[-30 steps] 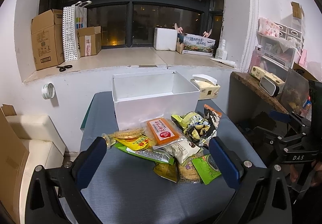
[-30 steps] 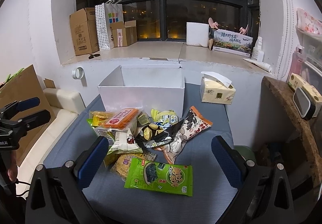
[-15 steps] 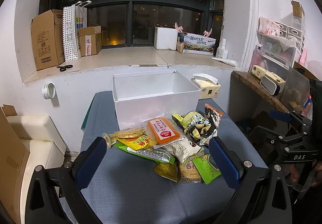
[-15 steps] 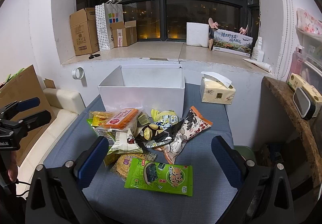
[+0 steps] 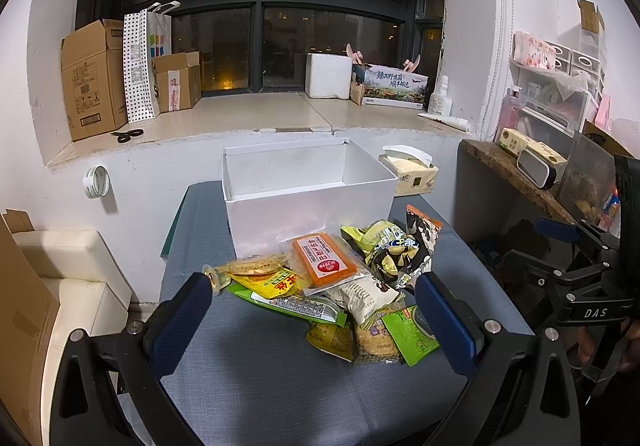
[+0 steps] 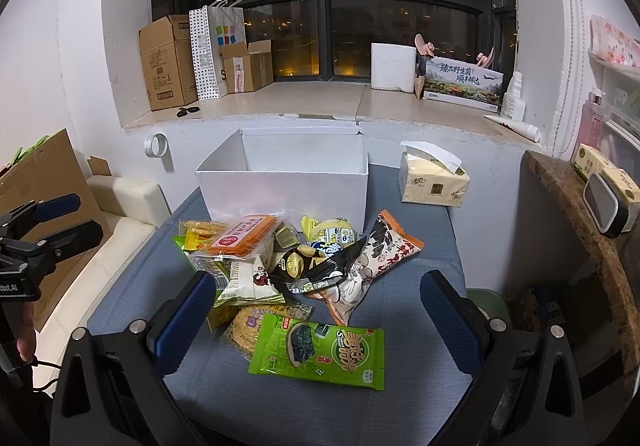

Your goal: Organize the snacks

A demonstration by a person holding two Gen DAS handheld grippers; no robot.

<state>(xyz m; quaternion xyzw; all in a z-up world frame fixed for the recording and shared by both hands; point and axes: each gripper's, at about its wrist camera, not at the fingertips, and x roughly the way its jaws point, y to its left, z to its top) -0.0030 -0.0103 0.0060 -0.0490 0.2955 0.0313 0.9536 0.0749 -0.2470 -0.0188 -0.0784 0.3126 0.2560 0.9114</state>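
Grippers agape before snack pile

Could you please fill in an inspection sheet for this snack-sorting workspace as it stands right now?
Surface: blue-grey table, bare at the near edge.
Job's things: white box open, nothing seen inside; snack pile in front of it; green seaweed packet nearest.
Clutter: tissue box right of the white box.
Grippers: left gripper and right gripper open, holding nothing.
Cables: nothing seen on the table.
Surroundings: windowsill with cardboard boxes, scissors.
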